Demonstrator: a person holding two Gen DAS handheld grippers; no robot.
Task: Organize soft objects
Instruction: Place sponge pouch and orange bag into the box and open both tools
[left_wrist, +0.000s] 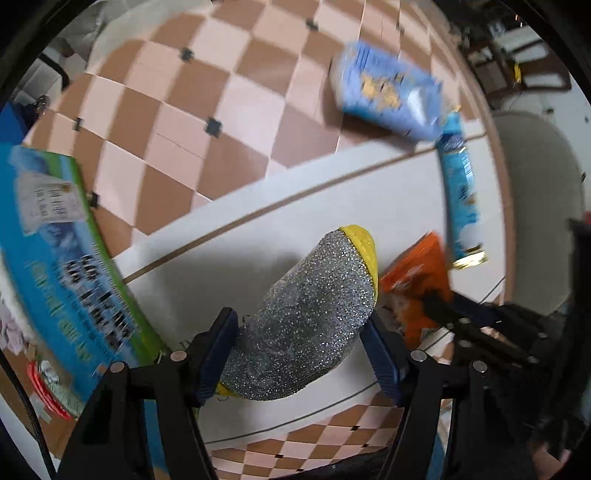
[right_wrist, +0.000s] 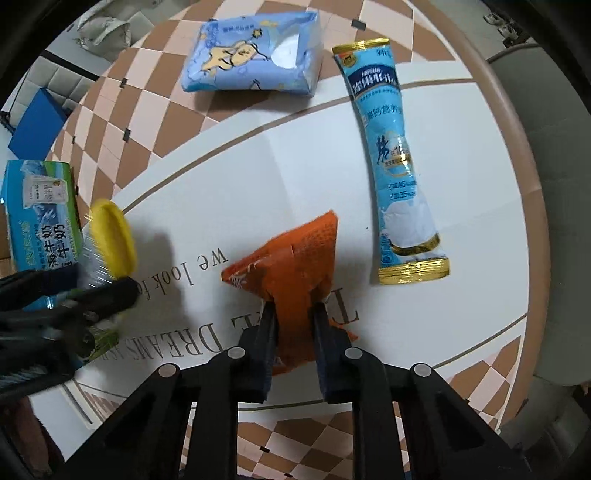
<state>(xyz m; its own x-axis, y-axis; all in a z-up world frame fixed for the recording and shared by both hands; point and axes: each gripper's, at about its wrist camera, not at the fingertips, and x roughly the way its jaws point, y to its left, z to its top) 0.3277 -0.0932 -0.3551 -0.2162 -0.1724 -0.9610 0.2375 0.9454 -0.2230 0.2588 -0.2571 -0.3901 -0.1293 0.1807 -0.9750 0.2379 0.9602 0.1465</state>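
Observation:
My left gripper is shut on a silver glitter sponge with a yellow edge and holds it above the white table centre. The sponge and the left gripper also show at the left of the right wrist view. My right gripper is shut on an orange packet resting on the table; the packet also shows in the left wrist view. A light blue tissue pack lies at the far side. A long blue Nestle sachet lies to the right.
The round table has a white centre with lettering and a brown checkered border. A blue and green milk carton box stands at the left edge, large in the left wrist view. A grey chair is beyond the right edge.

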